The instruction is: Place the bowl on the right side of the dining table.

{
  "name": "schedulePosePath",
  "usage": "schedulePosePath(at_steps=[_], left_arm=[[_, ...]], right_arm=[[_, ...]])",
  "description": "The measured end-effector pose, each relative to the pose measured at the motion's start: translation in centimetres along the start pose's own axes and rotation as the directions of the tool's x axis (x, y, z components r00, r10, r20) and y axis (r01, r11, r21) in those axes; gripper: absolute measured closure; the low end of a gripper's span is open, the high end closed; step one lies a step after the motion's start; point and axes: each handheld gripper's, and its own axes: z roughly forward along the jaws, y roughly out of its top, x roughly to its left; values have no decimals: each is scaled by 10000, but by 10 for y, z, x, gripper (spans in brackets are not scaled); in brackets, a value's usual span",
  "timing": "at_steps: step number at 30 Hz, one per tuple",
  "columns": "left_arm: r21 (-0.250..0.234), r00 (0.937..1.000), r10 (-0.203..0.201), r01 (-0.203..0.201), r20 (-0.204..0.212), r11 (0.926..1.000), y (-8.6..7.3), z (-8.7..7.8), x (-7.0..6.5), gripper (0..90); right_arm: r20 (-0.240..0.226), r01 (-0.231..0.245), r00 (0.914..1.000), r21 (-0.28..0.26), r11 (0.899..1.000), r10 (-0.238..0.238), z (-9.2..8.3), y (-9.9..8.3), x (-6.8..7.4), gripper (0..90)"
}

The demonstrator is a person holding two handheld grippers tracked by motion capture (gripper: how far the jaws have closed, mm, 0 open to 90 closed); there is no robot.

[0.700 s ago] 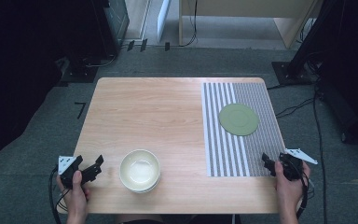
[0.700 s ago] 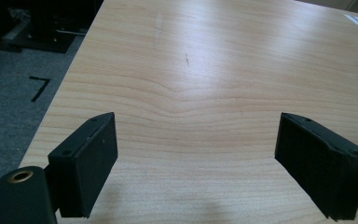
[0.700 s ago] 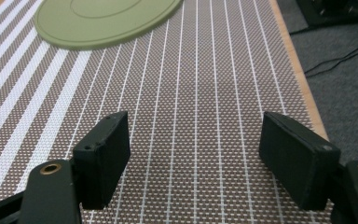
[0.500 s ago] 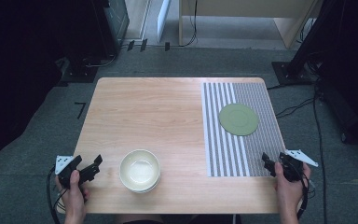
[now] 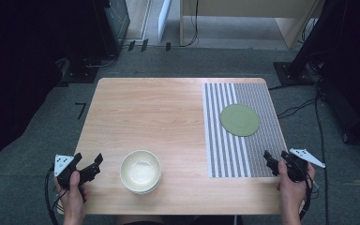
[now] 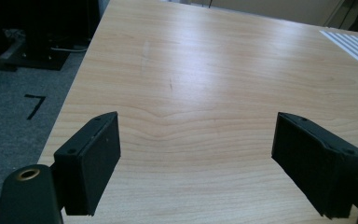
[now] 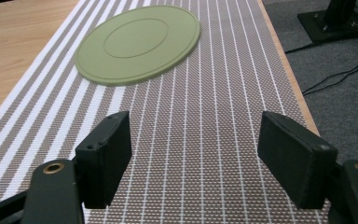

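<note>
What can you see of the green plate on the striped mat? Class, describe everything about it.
The green plate is a flat, round disc in a matte olive green, with a raised ring circling its middle. It looks like plastic or glazed ceramic, though the material cannot be told for certain. It is empty and lies level on the far part of the striped placemat, at the table's right side. Nothing but the mat touches it.

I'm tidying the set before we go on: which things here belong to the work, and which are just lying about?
In the work:
- cream bowl, nearest the left hand-held gripper
- green plate on the striped mat, ahead of the right hand-held gripper

Lying about:
- cables on the floor
- black stand base
</note>
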Motion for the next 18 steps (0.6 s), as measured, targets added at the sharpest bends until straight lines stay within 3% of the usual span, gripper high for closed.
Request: schedulePosePath(at_steps=[18], left_arm=[[-237, 9996, 17, -11, 268, 9997, 11, -7, -13, 153]], right_arm=[[-461, 483, 9977, -380, 9981, -501, -11, 12, 28, 264]])
